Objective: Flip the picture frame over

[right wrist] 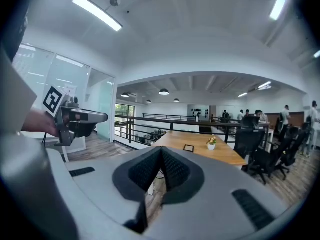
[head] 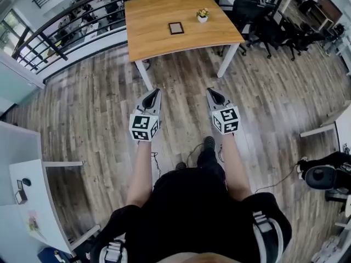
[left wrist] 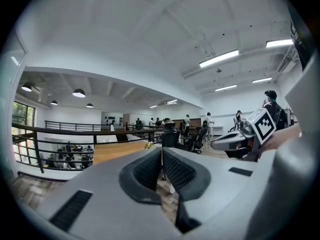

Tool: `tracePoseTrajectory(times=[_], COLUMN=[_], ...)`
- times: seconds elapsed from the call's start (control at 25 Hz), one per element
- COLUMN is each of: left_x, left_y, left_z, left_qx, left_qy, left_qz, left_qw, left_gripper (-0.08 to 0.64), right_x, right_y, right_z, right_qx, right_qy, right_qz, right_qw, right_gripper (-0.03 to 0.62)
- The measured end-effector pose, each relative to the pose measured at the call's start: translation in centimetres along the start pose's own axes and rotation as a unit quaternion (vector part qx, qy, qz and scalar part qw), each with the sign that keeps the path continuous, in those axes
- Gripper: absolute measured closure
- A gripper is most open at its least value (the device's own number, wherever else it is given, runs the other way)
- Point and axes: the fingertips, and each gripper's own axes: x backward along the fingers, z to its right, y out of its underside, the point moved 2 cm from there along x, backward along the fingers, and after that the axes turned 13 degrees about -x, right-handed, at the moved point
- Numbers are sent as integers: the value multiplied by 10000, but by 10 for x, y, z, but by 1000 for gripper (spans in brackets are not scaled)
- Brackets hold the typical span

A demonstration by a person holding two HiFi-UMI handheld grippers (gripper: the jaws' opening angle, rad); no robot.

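Small dark picture frame (head: 176, 28), flat on the wooden bench (head: 148, 37), near its middle. Just beside it, toward the far right corner, a little potted plant (head: 203, 16) in a white pot. Black office chairs (head: 267, 29) off the bench's right side. Well short of the bench, over the plank floor (head: 98, 103): left tongs (head: 157, 91) and right tongs (head: 210, 91), side by side, tips toward the bench. Both clenched, ribbed pads (left wrist: 149, 170) pressed together, nothing between them. Touching nothing, well apart from the picture frame.
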Motion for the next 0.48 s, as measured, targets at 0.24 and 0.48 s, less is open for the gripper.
tracePoseTrajectory(times=[0.24, 0.48], left_x=[6, 12], left_y=[-8, -8], left_z=[15, 17], left_qx=[-76, -194], left_qy=[340, 145], left_qz=[320, 342], left_qw=[9989, 9991], left_gripper=[537, 534], right_x=[1, 8], right_y=[4, 2], right_z=[-7, -16], right_qx=[-73, 126], right_qy=[-146, -170], right_qz=[86, 187], right_qw=[9998, 9996], right_gripper=[584, 428])
